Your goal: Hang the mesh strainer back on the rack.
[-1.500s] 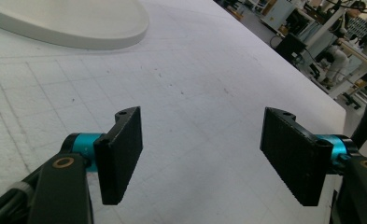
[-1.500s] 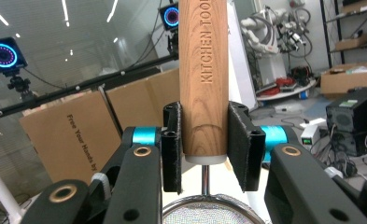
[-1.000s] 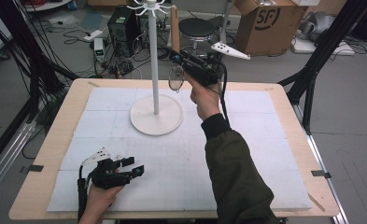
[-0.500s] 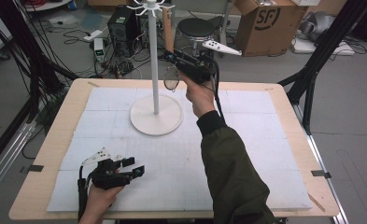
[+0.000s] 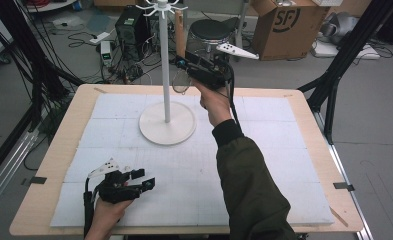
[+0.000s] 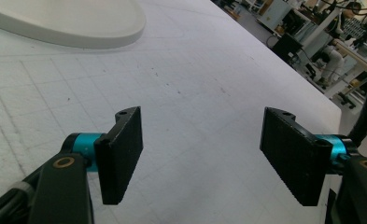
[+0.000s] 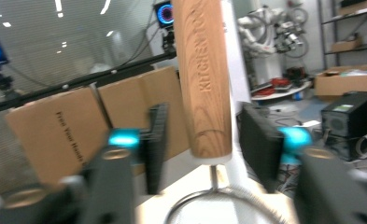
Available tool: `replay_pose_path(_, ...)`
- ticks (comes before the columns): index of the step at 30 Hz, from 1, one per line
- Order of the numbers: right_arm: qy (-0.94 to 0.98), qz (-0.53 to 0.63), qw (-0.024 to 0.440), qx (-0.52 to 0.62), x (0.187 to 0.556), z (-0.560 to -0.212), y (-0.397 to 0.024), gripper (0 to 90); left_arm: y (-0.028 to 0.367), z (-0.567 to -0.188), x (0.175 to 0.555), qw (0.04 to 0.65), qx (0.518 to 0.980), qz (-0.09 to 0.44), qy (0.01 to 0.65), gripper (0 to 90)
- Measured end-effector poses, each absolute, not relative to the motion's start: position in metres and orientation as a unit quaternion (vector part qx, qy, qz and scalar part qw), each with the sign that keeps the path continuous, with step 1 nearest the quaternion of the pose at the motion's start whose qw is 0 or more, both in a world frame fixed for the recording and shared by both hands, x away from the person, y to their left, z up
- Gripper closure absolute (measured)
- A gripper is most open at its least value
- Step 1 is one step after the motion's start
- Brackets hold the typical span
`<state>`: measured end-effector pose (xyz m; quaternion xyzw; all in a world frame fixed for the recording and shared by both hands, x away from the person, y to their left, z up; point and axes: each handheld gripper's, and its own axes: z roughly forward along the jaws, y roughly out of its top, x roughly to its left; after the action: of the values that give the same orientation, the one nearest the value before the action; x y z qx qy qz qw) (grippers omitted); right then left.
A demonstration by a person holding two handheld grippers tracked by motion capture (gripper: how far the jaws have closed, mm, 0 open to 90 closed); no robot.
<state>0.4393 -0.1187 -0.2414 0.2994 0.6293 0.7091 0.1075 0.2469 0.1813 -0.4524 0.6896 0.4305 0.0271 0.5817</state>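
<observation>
My right gripper, raised beside the white stand, has its jaws either side of a strainer's wooden handle, with a gap showing at each pad, so not clamped. The strainer hangs by the stand's top hooks. Hanging looks done; next, I judge, a straight withdrawal. My left gripper rests open on the table.

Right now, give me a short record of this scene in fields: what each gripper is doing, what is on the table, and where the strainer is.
left gripper: open, holding nothing, low over the white mat
right gripper: jaws around the wooden handle, a gap showing on each side
strainer: hanging beside the pole, handle up, wire ring down
stand: white, upright on the mat, hooks on top
table: wooden
</observation>
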Motion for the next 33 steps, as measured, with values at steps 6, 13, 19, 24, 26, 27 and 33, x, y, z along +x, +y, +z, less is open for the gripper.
replay_pose_path(6,0.635,0.696,0.114,0.315,0.436,-0.243,-0.126,31.5,0.183,-0.453,0.247,0.583,0.687,0.03,0.432,30.5)
replay_pose_path(13,0.666,0.678,0.103,0.295,0.417,-0.256,-0.136,25.8,0.181,-0.452,0.247,0.579,0.692,0.04,0.43,29.8)
replay_pose_path(19,0.678,0.666,0.104,0.293,0.401,-0.264,-0.15,21.6,0.177,-0.45,0.244,0.586,0.694,0.048,0.415,28.9)
replay_pose_path(24,0.682,0.664,0.098,0.291,0.389,-0.274,-0.161,20.3,0.178,-0.45,0.243,0.589,0.689,0.05,0.42,27.7)
replay_pose_path(26,0.687,0.658,0.099,0.293,0.385,-0.279,-0.165,19.6,0.179,-0.449,0.242,0.587,0.69,0.054,0.42,27.4)
replay_pose_path(27,0.689,0.656,0.102,0.292,0.383,-0.281,-0.166,19.6,0.179,-0.449,0.242,0.588,0.689,0.053,0.421,27.2)
replay_pose_path(33,0.698,0.641,0.109,0.301,0.367,-0.297,-0.179,19.5,0.177,-0.448,0.241,0.587,0.691,0.054,0.418,26.8)
